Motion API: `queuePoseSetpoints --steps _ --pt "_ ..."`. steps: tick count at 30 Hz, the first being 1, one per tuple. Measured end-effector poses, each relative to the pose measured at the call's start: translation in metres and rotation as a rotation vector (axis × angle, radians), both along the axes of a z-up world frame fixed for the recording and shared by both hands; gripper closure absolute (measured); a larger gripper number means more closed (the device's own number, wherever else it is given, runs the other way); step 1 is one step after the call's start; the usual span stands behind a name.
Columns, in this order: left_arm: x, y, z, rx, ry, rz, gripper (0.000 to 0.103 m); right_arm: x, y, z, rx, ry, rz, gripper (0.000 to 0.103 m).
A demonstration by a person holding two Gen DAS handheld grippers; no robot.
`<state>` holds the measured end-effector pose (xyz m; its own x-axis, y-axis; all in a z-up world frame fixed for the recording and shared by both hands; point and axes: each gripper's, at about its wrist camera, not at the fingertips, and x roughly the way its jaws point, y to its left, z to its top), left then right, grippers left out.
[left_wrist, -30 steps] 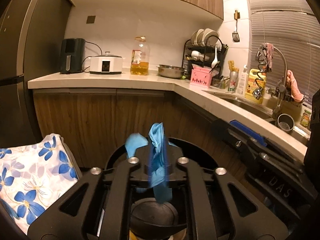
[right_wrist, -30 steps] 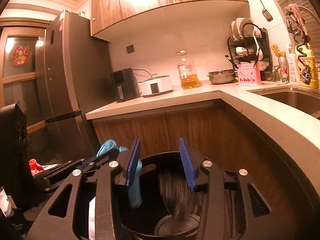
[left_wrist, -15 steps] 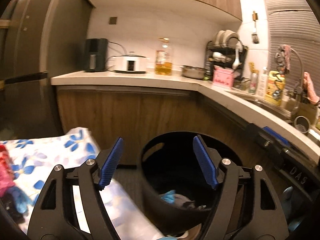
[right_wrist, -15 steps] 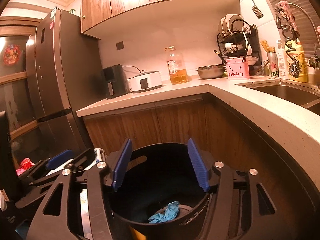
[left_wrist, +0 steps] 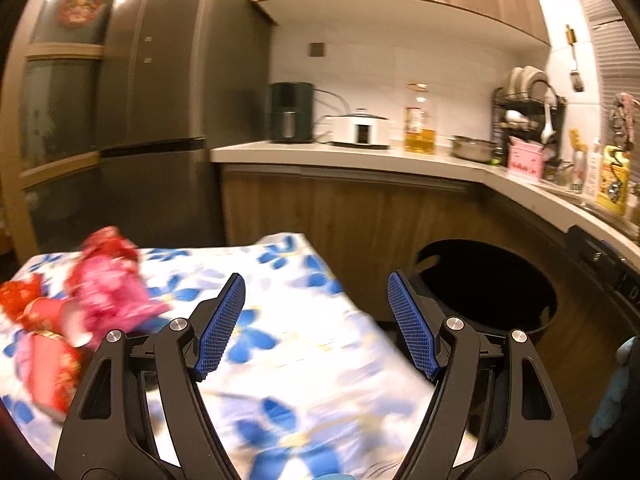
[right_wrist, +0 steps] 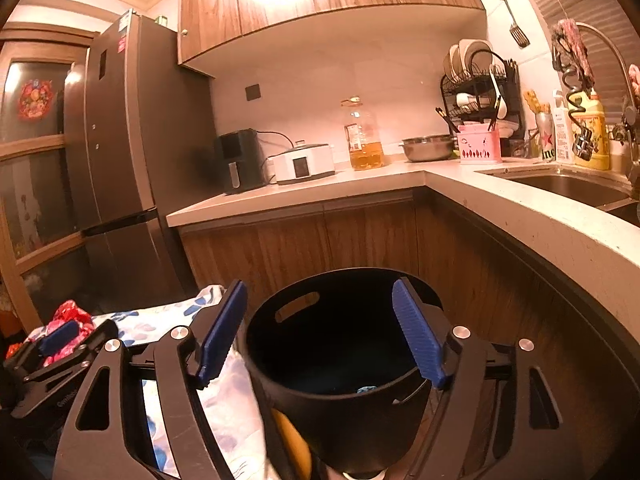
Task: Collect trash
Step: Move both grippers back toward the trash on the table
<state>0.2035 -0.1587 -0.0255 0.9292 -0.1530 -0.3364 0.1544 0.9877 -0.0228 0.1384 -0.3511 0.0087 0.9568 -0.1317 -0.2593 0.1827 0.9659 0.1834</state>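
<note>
My left gripper [left_wrist: 316,280] is open with nothing between its blue pads. It hangs over the floral cloth [left_wrist: 304,352], where pink and red wrappers [left_wrist: 108,284] lie at the left. The black bin [left_wrist: 500,264] stands on the floor to its right. In the right wrist view my right gripper [right_wrist: 320,284] faces the bin [right_wrist: 340,412] from just above its near rim. Its jaws are opening and nothing is between them. A blue scrap [right_wrist: 368,389] lies at the bottom of the bin. The left gripper [right_wrist: 60,340] shows low at the left, near the wrappers [right_wrist: 70,316].
A white counter [right_wrist: 400,176] wraps round behind and to the right of the bin, carrying an air fryer [right_wrist: 240,160], a cooker [right_wrist: 304,162], an oil bottle [right_wrist: 364,136] and a dish rack [right_wrist: 480,92]. The sink [right_wrist: 572,186] is at the right. A tall fridge [right_wrist: 120,140] stands at the left.
The left gripper opened, let the blue glove drop into the bin and swung left over the floral cloth. The right gripper's jaws spread wider and it drew back slightly from the bin.
</note>
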Motion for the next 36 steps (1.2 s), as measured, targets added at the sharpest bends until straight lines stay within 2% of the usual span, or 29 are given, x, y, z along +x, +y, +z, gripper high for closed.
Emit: queuePoseSetpoints --steps 10,16,21,23,27,29,30,32,36 --pt "-0.044 0.072 -0.019 0.073 -0.057 0.185 0.031 -0.013 0.045 -0.015 0.02 0.027 0.1 0.029" --pt "-0.043 0.12 -0.043 0.066 0.014 0.254 0.031 -0.013 0.079 -0.025 0.016 0.062 0.181 0.029" --pt "-0.037 0.129 -0.057 0.091 0.055 0.251 0.032 -0.017 0.099 -0.027 0.005 0.065 0.213 0.029" --pt "-0.031 0.13 -0.063 0.102 0.088 0.239 0.039 -0.018 0.104 -0.027 -0.003 0.066 0.219 0.029" --pt "-0.025 0.137 -0.069 0.06 0.151 0.217 0.054 -0.015 0.116 -0.028 -0.012 0.078 0.231 0.029" --pt "-0.022 0.14 -0.073 0.04 0.183 0.205 0.071 -0.014 0.122 -0.029 -0.017 0.085 0.24 0.029" --pt "-0.021 0.142 -0.075 0.031 0.197 0.199 0.076 -0.013 0.125 -0.03 -0.02 0.086 0.246 0.029" --pt "-0.021 0.146 -0.078 0.007 0.22 0.183 0.094 -0.011 0.131 -0.03 -0.03 0.089 0.256 0.029" --pt "-0.029 0.15 -0.077 -0.031 0.218 0.16 0.099 -0.007 0.145 -0.032 -0.037 0.095 0.28 0.029"
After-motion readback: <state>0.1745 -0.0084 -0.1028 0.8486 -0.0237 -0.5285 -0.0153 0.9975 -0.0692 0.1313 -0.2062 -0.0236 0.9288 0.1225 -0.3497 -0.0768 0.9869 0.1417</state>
